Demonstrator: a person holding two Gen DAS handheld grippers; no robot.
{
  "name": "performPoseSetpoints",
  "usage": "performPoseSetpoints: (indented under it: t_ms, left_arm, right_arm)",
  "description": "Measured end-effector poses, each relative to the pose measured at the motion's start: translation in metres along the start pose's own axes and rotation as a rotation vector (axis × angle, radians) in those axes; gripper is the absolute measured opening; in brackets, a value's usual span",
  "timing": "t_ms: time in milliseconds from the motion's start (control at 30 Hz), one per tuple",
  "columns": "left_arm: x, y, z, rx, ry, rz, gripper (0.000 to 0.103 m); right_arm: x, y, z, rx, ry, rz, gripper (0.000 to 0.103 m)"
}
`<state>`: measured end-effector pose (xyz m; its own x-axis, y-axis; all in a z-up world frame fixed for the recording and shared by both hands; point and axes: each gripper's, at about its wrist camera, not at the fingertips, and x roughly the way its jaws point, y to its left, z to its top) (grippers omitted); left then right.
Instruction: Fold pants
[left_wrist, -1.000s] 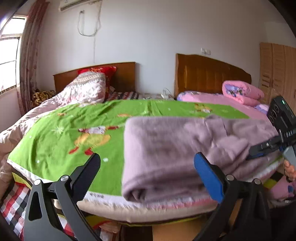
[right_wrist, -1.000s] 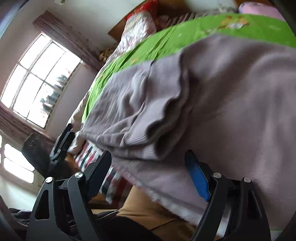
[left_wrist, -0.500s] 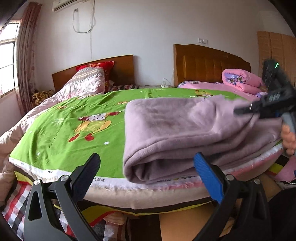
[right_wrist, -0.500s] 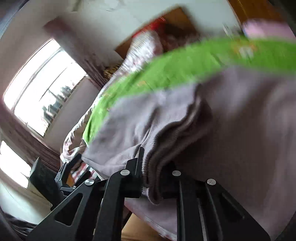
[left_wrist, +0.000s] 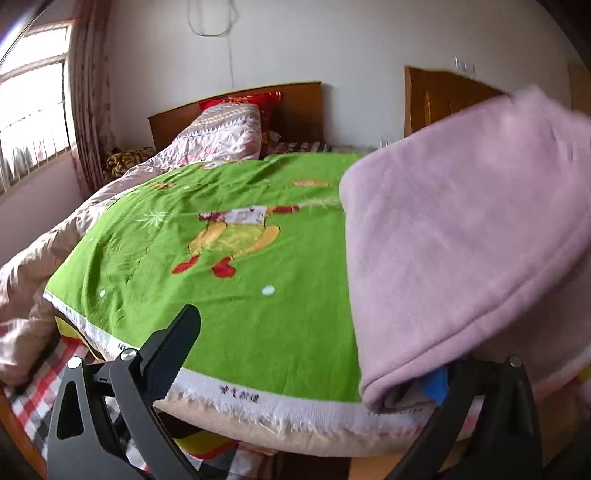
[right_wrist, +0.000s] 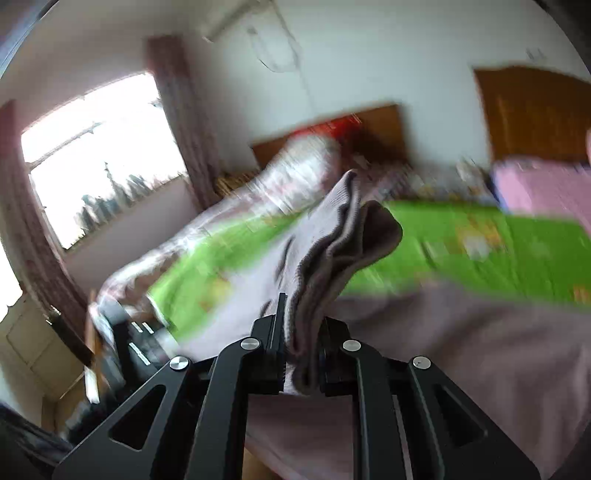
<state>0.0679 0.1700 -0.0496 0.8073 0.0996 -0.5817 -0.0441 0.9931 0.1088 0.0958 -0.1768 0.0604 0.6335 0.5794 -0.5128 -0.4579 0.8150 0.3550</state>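
Observation:
Mauve pants (left_wrist: 454, 236) lie folded on the right part of the green sheet (left_wrist: 229, 295); their far right end is lifted off the bed. My left gripper (left_wrist: 314, 347) is open at the bed's near edge. The pants' near corner drapes over its blue-padded right finger (left_wrist: 436, 382), and the pads do not press on it. In the blurred right wrist view, my right gripper (right_wrist: 301, 332) is shut on the pants (right_wrist: 332, 251). It holds several stacked layers of the edge, which rise up from between the jaws.
A patterned quilt and pillow (left_wrist: 221, 136) lie at the head of the bed by a wooden headboard (left_wrist: 295, 107). A window (left_wrist: 29, 118) is on the left. A second bed with pink bedding (right_wrist: 535, 184) stands to the right. A checked sheet (left_wrist: 33, 391) hangs at the near left.
My right gripper closed on the pants' edge and lifted it, so that end now hangs in the air. My left gripper moved in and down towards the pants' near corner.

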Motion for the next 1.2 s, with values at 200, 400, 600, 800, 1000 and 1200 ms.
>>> performPoseSetpoints:
  t_ms: [200, 400, 600, 800, 1000, 1200]
  left_arm:
    - [0.004, -0.008, -0.006, 0.030, 0.025, 0.003, 0.102]
    - [0.005, -0.007, -0.004, 0.029, 0.035, 0.013, 0.102]
    - [0.005, -0.013, -0.004, 0.053, 0.037, 0.009, 0.102]
    - [-0.006, -0.013, -0.006, 0.140, 0.066, -0.021, 0.101]
    - [-0.073, -0.011, 0.010, 0.280, -0.009, -0.143, 0.101]
    - [-0.076, -0.044, 0.061, 0.106, -0.102, -0.403, 0.101]
  right_arm:
    - [0.035, -0.057, -0.071, 0.191, 0.150, -0.036, 0.015]
    - [0.017, -0.044, -0.053, 0.148, 0.082, -0.018, 0.015]
    - [0.017, -0.057, -0.065, 0.187, 0.116, -0.032, 0.016]
    - [0.019, -0.059, -0.073, 0.190, 0.170, -0.052, 0.019]
    - [-0.020, -0.060, -0.058, 0.145, 0.080, -0.163, 0.045]
    - [-0.002, -0.006, -0.047, -0.089, 0.063, -0.156, 0.045]
